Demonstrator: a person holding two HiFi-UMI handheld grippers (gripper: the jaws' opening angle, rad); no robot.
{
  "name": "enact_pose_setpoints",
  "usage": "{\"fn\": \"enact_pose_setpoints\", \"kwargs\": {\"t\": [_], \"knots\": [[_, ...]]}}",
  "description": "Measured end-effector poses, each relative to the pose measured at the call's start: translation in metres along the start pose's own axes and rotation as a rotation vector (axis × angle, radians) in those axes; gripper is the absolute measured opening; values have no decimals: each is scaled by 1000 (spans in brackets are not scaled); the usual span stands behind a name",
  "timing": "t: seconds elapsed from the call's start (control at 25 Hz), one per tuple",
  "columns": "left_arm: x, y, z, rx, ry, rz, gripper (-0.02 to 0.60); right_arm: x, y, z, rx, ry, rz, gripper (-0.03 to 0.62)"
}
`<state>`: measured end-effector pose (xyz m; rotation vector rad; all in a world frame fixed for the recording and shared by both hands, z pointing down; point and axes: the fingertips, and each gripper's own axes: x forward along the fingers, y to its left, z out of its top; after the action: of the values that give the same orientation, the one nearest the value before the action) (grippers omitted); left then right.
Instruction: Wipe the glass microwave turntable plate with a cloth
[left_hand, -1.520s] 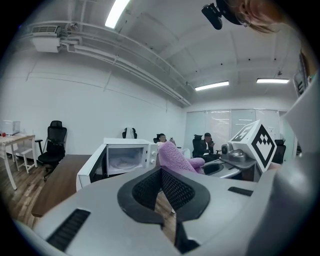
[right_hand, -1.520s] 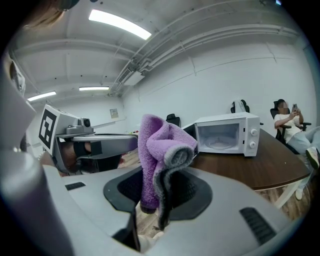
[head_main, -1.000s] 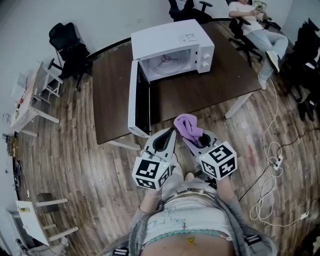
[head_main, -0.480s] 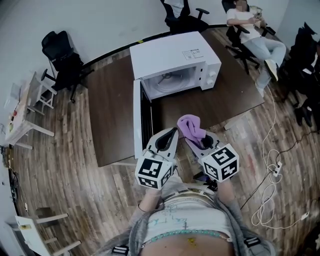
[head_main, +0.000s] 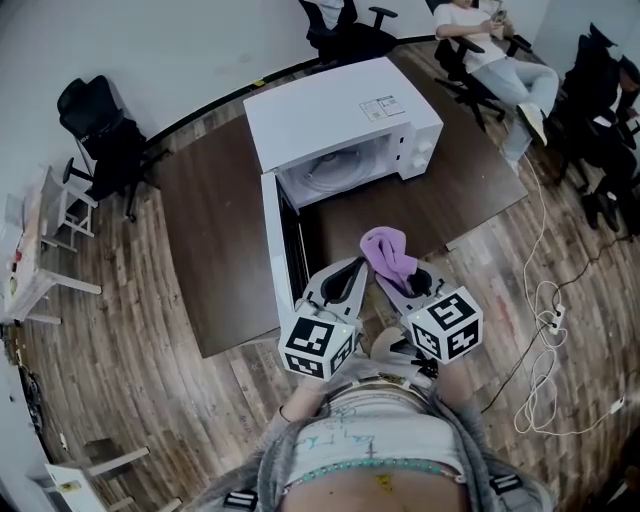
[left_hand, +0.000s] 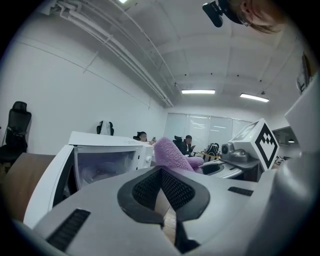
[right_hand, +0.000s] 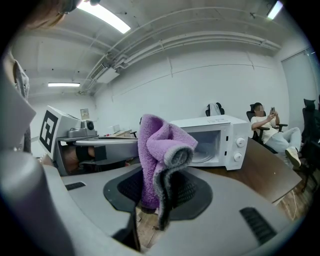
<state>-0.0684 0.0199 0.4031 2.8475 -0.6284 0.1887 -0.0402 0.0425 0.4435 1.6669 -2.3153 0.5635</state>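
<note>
A: Left gripper (head_main: 351, 268), fingers?
B: Pressed together, nothing between them.
A: Right gripper (head_main: 386, 274)?
B: Clamped on the purple cloth (right_hand: 159, 145). It's pinched low down. The rest bunches up above the fingertips, and a grey-edged fold hangs in front of them.
A: Grippers side by side?
B: Yes, tips near each other, not touching. The cloth sits just right of the left fingers.
A: Turntable plate (right_hand: 206, 156)?
B: Inside the white microwave (head_main: 340, 112), lying flat in the cavity. It's ahead of both sets of fingers and well apart from them.
A: Door (head_main: 281, 250)?
B: Swung open, ahead and left of the left fingers. Near them but apart.
A: What's the microwave on?
B: A dark brown table (head_main: 215, 215). In the head view its near edge is close to the fingertips. Can't tell if the tips are over it or short of it.
A: Anything else?
B: A seated person (head_main: 490, 30) far beyond the microwave, off to the right of the right fingers. A marker cube (head_main: 318, 346) sits at the back end of the left gripper, away from the fingertips. There's one on the right gripper too.
</note>
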Motion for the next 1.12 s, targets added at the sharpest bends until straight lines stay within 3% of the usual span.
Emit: {"fn": "enact_pose_setpoints", "kwargs": {"t": [0.12,0.28,1.12], "knots": [[3,-3,-2,24,8,-14,11,6,-4,2,4,6,-4,121],[7,5,1,-3,-11,3,11,18,-12,8,-11,19,13,121],[98,65,34,-56,-4,248,11,84,-108,74,-102,69,254,121]]}}
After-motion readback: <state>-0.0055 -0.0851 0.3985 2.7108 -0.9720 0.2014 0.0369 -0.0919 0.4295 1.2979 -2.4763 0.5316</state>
